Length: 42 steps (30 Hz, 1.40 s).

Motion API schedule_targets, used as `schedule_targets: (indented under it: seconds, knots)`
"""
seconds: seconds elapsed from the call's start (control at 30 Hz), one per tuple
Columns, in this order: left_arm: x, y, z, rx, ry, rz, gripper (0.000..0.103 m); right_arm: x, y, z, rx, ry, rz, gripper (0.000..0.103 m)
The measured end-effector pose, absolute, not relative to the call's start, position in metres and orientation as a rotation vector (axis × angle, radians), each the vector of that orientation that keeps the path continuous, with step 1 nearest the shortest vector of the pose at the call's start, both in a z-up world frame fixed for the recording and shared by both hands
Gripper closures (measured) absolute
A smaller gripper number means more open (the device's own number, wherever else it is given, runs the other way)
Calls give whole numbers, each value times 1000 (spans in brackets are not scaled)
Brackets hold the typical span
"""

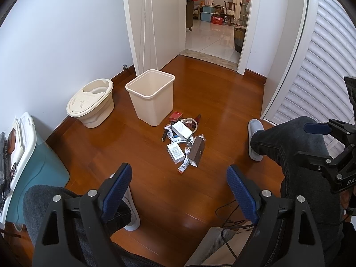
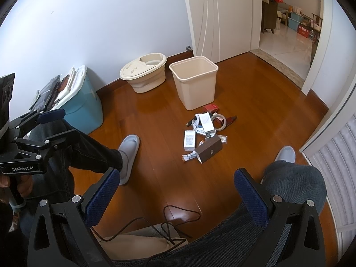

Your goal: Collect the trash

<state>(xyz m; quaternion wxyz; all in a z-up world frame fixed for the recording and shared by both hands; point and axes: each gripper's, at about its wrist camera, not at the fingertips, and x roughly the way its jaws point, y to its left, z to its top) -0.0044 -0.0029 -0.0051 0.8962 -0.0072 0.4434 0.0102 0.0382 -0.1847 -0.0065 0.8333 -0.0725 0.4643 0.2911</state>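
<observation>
- The trash sat as a small heap of boxes and wrappers [image 1: 183, 141] on the glossy brown wood floor [image 1: 222, 102], right in front of me: a white printed carton [image 2: 189, 140], a grey-brown box [image 2: 209, 151] lying tipped, a roll of tape [image 2: 218, 119] and a small red box [image 2: 211, 107].
- The cream square plastic waste bin [image 1: 152, 96] stood upright, mouth open, just beyond the heap, with the red box near its base.
- Left of the bin, by the white wall, I saw a cream round bucket with a moulded lid [image 1: 91, 102], and nearer me a teal storage tub with a white lid [image 2: 82, 102].
- My left gripper [image 1: 179, 191] hung above bare floor, blue pads spread wide, nothing between them.
- My right gripper [image 2: 175, 195] matched it, pads wide apart and empty.
- Both were well short of the heap; the person's knees and grey slippers [image 2: 129, 153] framed it.
</observation>
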Motion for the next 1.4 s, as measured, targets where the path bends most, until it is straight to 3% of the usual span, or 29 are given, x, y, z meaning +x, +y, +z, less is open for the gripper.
schedule_targets:
  seconds: [1.4]
  knots:
    - [-4,-5,-2,-10,919,23,16,35,-184,-5,-146,977,621,0]
